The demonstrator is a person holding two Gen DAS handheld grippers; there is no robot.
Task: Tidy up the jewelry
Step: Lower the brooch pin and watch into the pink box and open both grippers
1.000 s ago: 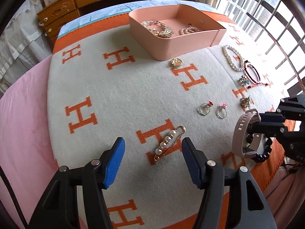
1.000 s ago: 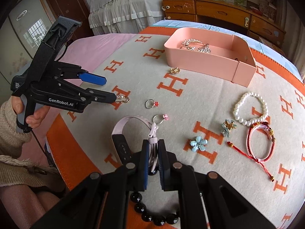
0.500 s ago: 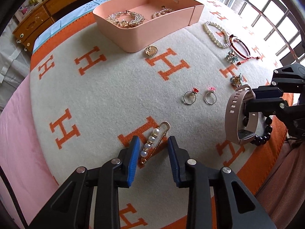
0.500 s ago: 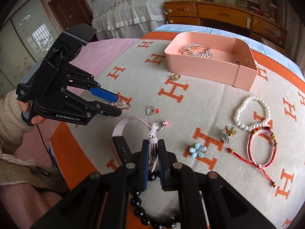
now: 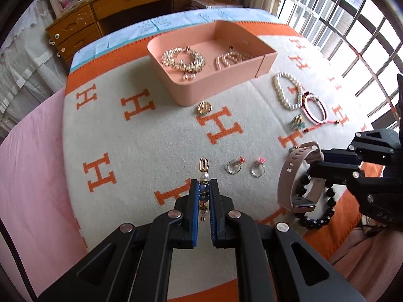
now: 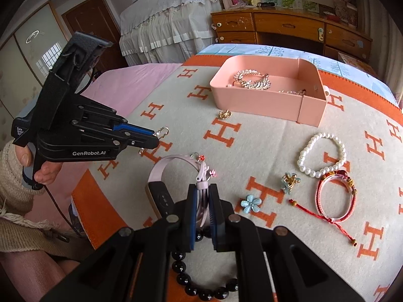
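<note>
My left gripper (image 5: 204, 187) has its jaws closing hard on a gold pin with pearls (image 5: 204, 173), the pads pressing on it. The pin hangs just above the blanket, and the right wrist view shows the pearl pin (image 6: 161, 132) sticking out of the left gripper (image 6: 154, 138). My right gripper (image 6: 202, 192) is shut on the strap of a pink watch (image 6: 161, 193), held over the blanket's near edge. From the left wrist, the pink watch (image 5: 292, 176) hangs from the right gripper (image 5: 316, 163). A pink tray (image 5: 191, 93) with gold and pearl pieces stands at the back.
Loose on the H-patterned blanket lie two rings (image 5: 234, 167), a gold pendant (image 5: 204, 107), a pearl bracelet (image 5: 287, 93), a red cord bracelet (image 5: 314, 108), a black bead bracelet (image 6: 209, 292), a blue flower (image 6: 250, 203) and a small brooch (image 6: 289, 180). A person's hand (image 6: 42, 168) holds the left gripper.
The left jaws closed from wide apart onto the pearl pin and lifted it off the blanket. The right gripper stayed almost still with the watch.
</note>
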